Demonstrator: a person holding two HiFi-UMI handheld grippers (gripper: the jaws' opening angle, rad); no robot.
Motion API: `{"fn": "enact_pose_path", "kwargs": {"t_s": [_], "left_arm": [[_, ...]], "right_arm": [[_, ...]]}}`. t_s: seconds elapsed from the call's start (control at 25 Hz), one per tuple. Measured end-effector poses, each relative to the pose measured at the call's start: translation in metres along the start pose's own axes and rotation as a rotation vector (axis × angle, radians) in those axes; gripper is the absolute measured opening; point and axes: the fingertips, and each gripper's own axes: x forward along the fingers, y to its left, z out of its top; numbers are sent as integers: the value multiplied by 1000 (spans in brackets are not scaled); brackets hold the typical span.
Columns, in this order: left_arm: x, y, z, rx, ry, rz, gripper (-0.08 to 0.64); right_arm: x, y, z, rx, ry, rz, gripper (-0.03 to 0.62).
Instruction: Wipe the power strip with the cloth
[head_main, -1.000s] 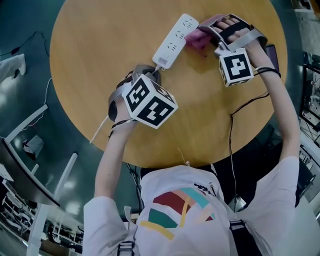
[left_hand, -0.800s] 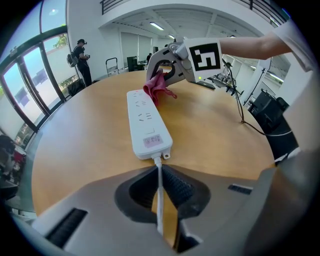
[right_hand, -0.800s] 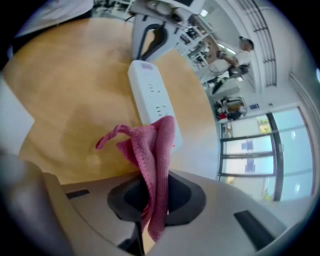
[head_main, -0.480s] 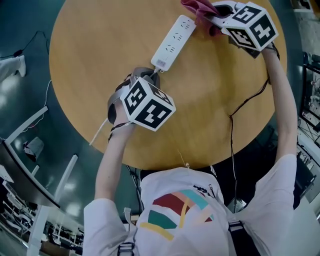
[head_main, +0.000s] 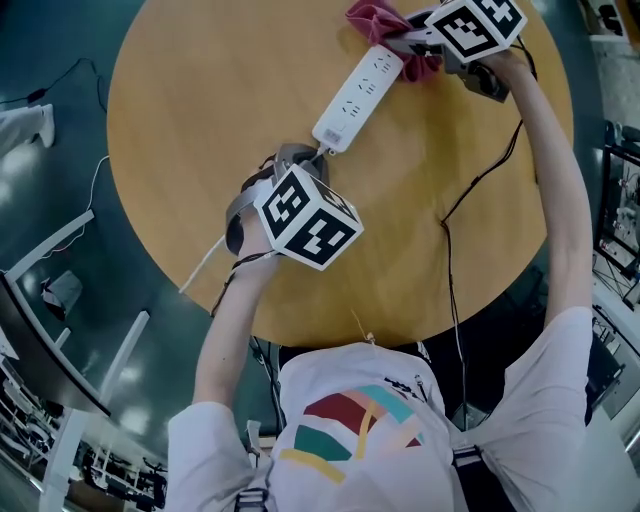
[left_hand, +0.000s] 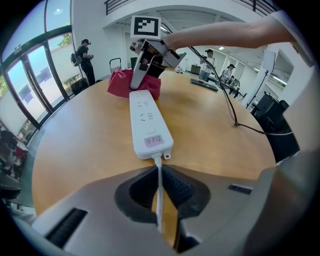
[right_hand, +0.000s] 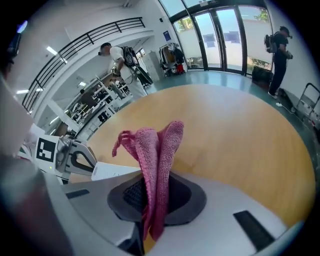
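left gripper (left_hand: 160, 175) jaws nearly together, pinching the white cord (left_hand: 158, 162) just behind the near end of the power strip (head_main: 358, 98). strip lies flat on the round wooden table (head_main: 190, 120), running toward its far edge. right gripper (right_hand: 156, 187) clamped on the folded pink cloth (right_hand: 160, 145) at the strip's far end; cloth seems to touch the strip, contact partly hidden.
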Motion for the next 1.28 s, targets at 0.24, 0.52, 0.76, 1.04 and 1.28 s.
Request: {"fn": "enact_pose_path", "kwargs": {"t_s": [0.24, 0.52, 0.76, 1.04, 1.28], "left_arm": [[-1, -3, -1, -34, -20, 35, 72], [-2, 0, -2, -39, -23, 35, 72], [-4, 17, -7, -31, -19, 28, 72], [-4, 5, -4, -27, -22, 26, 72], [-3, 4, -3, -38, -27, 21, 72]], "right_arm": [[-8, 7, -12, -33, 8, -24, 40], [-19, 17, -43, 2, 14, -34, 40], [-19, 25, -54, 61, 14, -9, 40], [-43, 26, -68, -46, 30, -72, 40], [-43, 49, 13, -775, 18, -238, 39]]}}
